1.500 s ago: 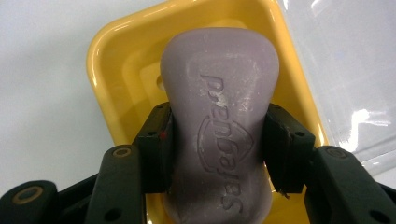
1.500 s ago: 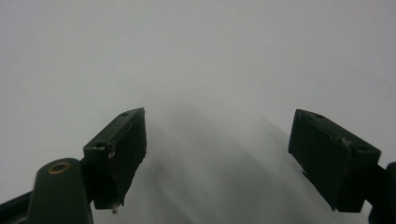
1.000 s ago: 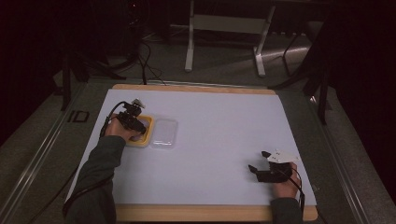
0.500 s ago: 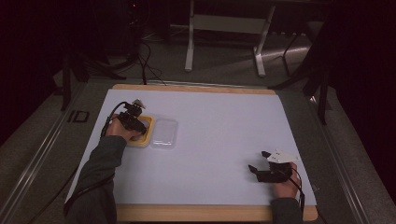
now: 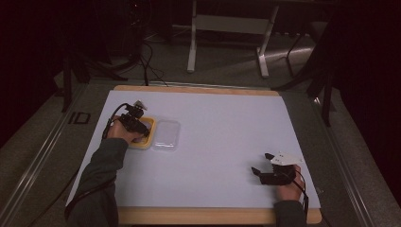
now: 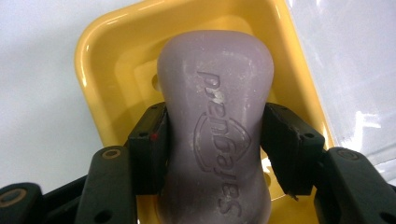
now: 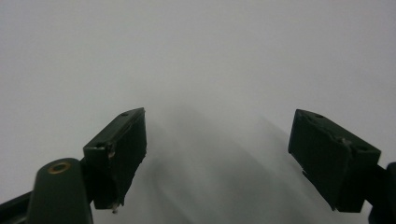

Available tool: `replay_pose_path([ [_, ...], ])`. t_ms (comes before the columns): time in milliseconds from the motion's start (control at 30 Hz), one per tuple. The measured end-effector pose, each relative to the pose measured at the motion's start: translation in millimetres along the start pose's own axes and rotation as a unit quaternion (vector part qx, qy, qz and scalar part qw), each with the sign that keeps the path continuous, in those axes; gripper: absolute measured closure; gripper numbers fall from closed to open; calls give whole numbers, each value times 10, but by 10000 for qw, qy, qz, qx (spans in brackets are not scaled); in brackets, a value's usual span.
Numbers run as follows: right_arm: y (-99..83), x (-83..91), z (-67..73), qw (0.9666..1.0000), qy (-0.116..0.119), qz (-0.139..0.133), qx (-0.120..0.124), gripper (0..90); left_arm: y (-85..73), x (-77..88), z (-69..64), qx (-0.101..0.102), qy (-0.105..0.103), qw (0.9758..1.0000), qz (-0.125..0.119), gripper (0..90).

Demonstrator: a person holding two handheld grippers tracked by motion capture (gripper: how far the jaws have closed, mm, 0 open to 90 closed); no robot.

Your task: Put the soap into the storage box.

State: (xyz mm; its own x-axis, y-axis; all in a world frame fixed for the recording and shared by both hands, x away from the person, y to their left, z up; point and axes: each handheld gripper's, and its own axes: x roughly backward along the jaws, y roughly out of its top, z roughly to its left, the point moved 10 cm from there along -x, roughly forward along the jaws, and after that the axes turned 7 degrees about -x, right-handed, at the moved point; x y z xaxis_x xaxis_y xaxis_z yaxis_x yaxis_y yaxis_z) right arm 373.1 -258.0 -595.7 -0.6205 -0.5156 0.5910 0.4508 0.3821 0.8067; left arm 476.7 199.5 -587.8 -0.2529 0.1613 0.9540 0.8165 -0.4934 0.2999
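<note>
A pale purple soap bar stamped "Safeguard" lies in a yellow soap dish at the left of the table. My left gripper straddles the bar's narrow middle. Its jaws have just been opening; the pads sit close beside the bar's sides with the grip eased off. From above, the left gripper hangs over the dish. My right gripper rests low at the front right, open with nothing between its fingers, facing bare white table.
A clear plastic lid lies flat just right of the dish, also seen as the lid. The white mat has a wooden border. Table legs and cables stand on the dark floor behind.
</note>
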Motion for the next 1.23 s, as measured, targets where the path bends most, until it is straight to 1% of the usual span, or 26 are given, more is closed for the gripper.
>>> replay_pose_path([
  [67,0,0,0,10000,-1,0,0,189,0,23,3,29,-35,10000,-31,433],
  [133,-1,0,1,10000,2,3,-1,190,-5,33,6,16,-10,10000,-30,433],
  [200,-1,0,1,10000,2,4,-1,190,-3,42,4,37,-37,10000,-74,431],
  [467,-1,0,2,10000,0,2,3,190,-6,74,-14,25,-71,9999,-116,405],
  [867,-3,0,4,10000,0,13,-1,189,8,157,18,23,93,9997,-233,360],
  [1033,-2,-1,4,10000,1,12,3,190,23,219,10,-41,134,9995,-284,357],
  [1100,-3,-1,4,10000,1,15,4,190,38,251,-6,-55,149,9993,-341,356],
  [1233,-3,-1,3,10000,5,17,3,189,81,344,-80,-120,104,9984,-550,344],
])
